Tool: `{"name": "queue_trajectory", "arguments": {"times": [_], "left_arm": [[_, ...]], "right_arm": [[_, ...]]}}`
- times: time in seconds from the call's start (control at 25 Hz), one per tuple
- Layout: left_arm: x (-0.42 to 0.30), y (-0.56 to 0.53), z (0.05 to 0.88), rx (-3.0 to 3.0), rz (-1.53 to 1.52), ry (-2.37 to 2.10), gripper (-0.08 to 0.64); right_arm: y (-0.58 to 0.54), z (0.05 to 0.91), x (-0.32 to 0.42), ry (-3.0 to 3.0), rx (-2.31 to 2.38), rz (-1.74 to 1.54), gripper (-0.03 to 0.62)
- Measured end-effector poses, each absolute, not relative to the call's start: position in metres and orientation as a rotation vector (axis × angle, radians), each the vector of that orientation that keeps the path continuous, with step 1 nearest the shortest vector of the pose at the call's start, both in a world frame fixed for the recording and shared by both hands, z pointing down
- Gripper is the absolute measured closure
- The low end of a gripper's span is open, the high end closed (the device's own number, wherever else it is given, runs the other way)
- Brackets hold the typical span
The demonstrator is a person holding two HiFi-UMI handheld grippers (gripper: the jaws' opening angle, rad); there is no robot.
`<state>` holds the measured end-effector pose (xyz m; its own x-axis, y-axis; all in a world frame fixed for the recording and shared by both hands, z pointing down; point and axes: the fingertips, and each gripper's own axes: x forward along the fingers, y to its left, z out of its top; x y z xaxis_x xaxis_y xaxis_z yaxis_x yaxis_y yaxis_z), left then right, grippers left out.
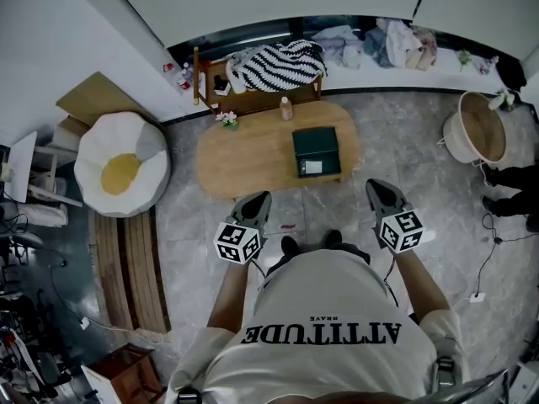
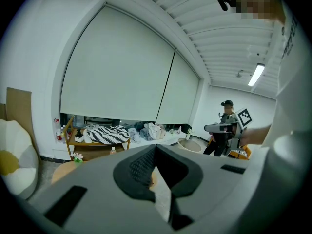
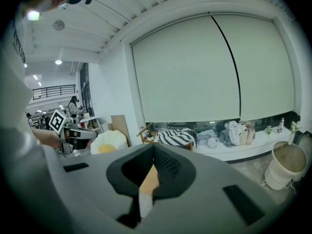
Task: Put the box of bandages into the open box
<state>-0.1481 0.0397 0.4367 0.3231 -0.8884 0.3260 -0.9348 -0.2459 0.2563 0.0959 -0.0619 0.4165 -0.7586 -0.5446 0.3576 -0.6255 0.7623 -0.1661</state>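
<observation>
Open box on wooden table, pale patch at its near edge

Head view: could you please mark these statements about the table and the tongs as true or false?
1. A green box lies on the wooden table. True.
2. The left tongs grip the green box. False: they are shut on nothing, held short of the box.
3. A small bottle stands on the table. True.
4. The beanbag sits to the right of the table. False: it sits to the left; a basket stands to the right.
5. The right tongs are wide open. False: they are shut and empty.
</observation>
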Motion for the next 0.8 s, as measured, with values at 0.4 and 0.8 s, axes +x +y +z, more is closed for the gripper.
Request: {"name": "queue_trajectory", "arguments": {"times": [0.4, 0.8], "left_arm": [[-0.145, 0.036, 0.439, 2.191, 0.141, -1.605, 0.538], [-0.144, 0.029, 0.441, 2.192, 0.130, -1.595, 0.538]], "right_arm": [[-0.059, 0.416, 0.091, -2.685, 0.883, 0.404, 0.572], [-0.064, 0.417, 0.091, -2.690, 0.884, 0.411, 0.572]]}}
